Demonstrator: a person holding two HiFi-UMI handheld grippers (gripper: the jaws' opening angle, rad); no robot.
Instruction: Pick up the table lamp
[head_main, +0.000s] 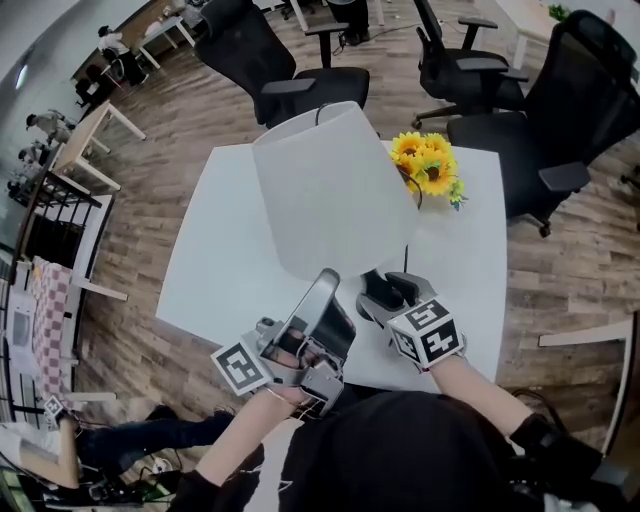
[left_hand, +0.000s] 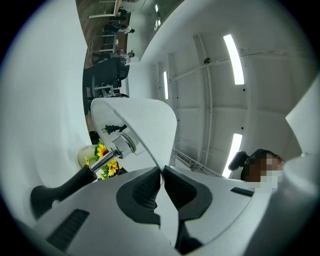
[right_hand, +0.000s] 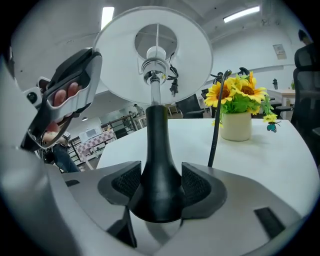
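Centre of the head view: the table lamp (head_main: 335, 190) stands on a white table (head_main: 210, 270), the left gripper (head_main: 325, 285) pinching its lampshade (right_hand: 120, 70) rim, the right gripper (head_main: 385, 290) spread wide astride its black base (right_hand: 156, 185), which probably wants a square, low squeeze before a straight lift.
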